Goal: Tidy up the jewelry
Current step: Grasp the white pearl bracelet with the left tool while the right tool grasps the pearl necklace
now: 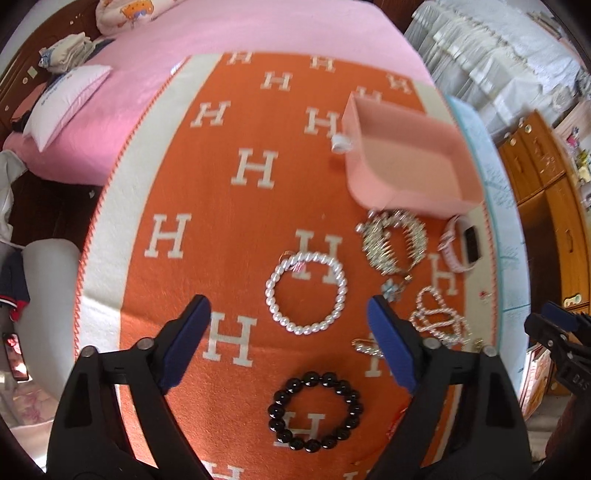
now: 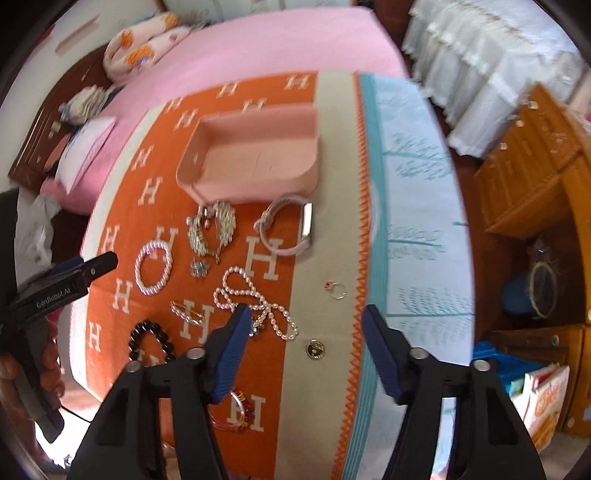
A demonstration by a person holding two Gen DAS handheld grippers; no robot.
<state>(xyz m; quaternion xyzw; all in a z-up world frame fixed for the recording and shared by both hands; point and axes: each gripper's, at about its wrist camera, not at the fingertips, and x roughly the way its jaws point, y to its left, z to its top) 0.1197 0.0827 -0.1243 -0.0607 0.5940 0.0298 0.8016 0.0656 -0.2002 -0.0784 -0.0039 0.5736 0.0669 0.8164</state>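
Jewelry lies on an orange blanket patterned with white H letters. A white pearl bracelet lies just ahead of my open, empty left gripper; a black bead bracelet lies below it. A silver hair claw, a pink watch and a pearl necklace lie to the right. An empty pink box stands beyond. My right gripper is open and empty above the blanket's beige border, near the pearl necklace, a gold brooch and a small ring.
The blanket covers a surface beside a pink bed with pillows. A light blue cloth lies to the right of the blanket. Wooden cabinets stand at the right. A red bead bracelet lies near the front edge.
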